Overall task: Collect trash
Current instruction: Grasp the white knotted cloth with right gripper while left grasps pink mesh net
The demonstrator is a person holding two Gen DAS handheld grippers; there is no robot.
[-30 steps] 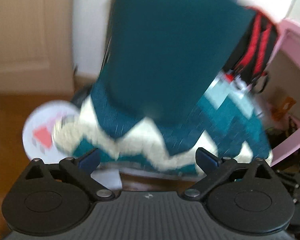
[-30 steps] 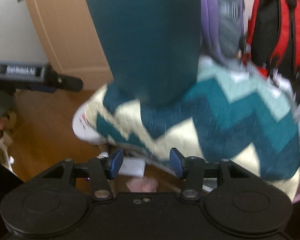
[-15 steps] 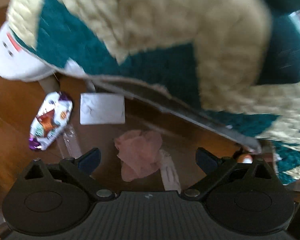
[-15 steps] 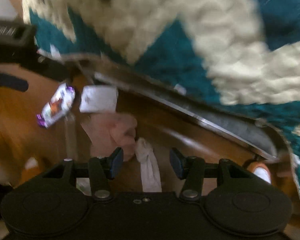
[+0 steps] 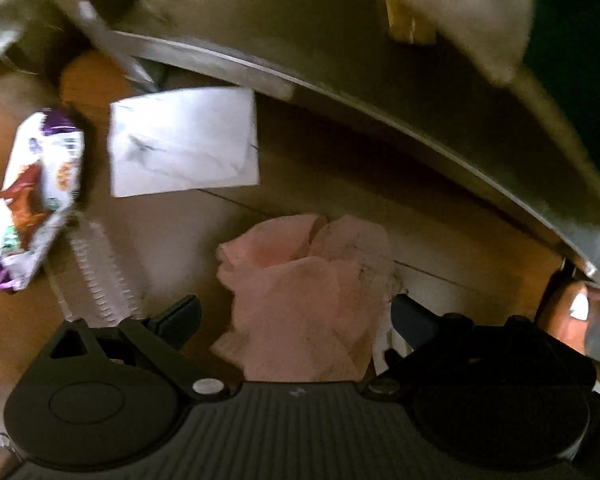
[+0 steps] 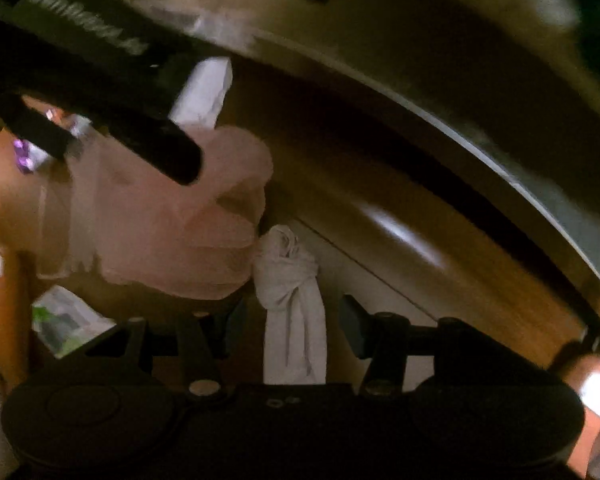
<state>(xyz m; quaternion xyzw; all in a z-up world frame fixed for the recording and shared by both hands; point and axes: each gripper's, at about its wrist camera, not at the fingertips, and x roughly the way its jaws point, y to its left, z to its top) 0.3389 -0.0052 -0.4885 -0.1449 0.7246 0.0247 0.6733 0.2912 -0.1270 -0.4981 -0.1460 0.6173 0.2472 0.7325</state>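
Observation:
Under a chair, trash lies on the wood floor. A crumpled pink tissue [image 5: 308, 292] sits between the open fingers of my left gripper [image 5: 296, 316]; it also shows in the right wrist view [image 6: 160, 232]. A twisted white tissue [image 6: 292, 304] lies between the open fingers of my right gripper [image 6: 292, 328]. A flat white paper [image 5: 184, 140] and a purple-and-white snack wrapper [image 5: 36, 196] lie farther left. A clear plastic strip [image 5: 100, 272] lies by the left finger. Neither gripper holds anything.
The chair's metal frame bar [image 5: 380, 104] curves overhead, with the knitted cover [image 5: 340, 8] hanging above. A chair foot [image 5: 572, 308] stands at the right. The left gripper's body [image 6: 88, 80] crosses the right wrist view. Another wrapper [image 6: 60, 324] lies at lower left.
Both grippers have dropped from facing the chair's teal zigzag cover to low under the seat, closing in on the floor trash. The pink tissue and white tissue now sit between the fingers.

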